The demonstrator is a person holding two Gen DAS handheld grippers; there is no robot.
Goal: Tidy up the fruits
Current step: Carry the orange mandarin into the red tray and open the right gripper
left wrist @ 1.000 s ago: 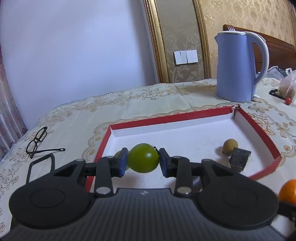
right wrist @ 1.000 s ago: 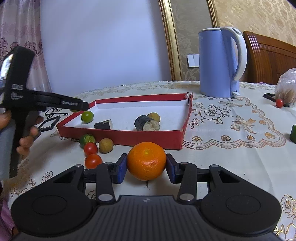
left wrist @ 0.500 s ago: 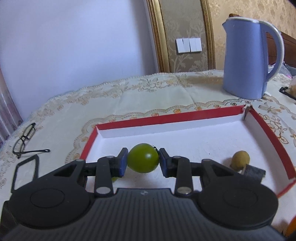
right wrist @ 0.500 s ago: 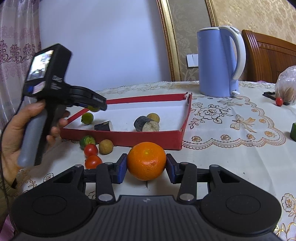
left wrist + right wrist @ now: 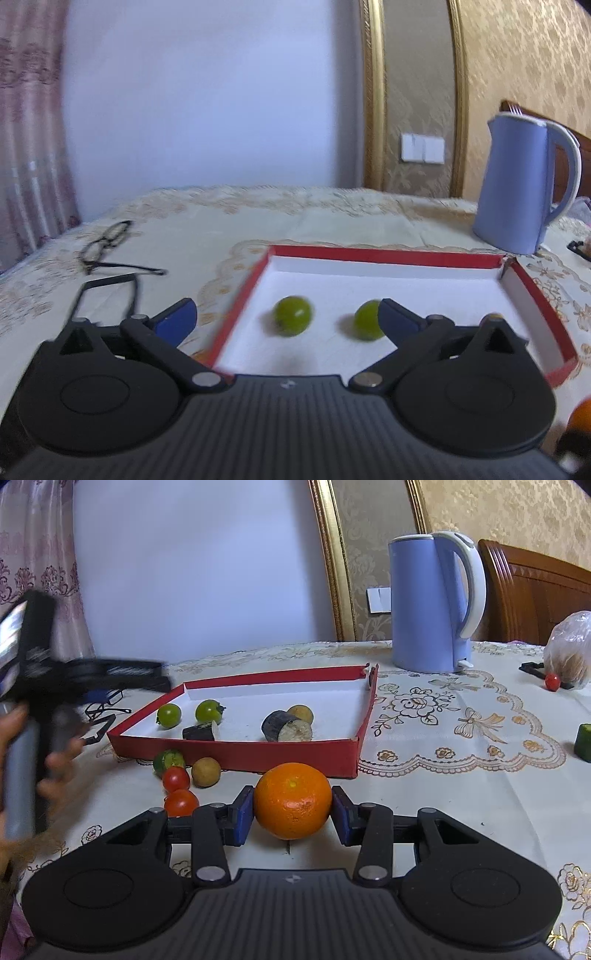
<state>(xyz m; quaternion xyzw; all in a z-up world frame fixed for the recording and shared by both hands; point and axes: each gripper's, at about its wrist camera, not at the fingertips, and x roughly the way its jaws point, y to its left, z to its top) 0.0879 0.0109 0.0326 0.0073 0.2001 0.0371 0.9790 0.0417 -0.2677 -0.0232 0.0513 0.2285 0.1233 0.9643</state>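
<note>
And there it goes: a second ago my left gripper [image 5: 284,317] was clamped on a green tomato, and now its jaws are swinging wide apart with nothing between them, the fruit dropped onto the white floor of the red tray [image 5: 388,256]. In the left wrist view two green tomatoes sit in there, one [image 5: 292,315] at about eleven o'clock from the tray's middle, the other [image 5: 365,319] just beside my right-hand pad; motion blur keeps me from saying which one I let go. Over on the right, nothing has budged: my right gripper [image 5: 292,814] is shut on the orange [image 5: 292,800], holding it just in front of the tray's near wall on the counter. So one more fruit is filed, and I reckon the orange goes in next. Loose ones wait outside at the tray's seven o'clock: two red tomatoes [image 5: 176,778], a brown longan [image 5: 206,772], a small green fruit [image 5: 168,759].
</note>
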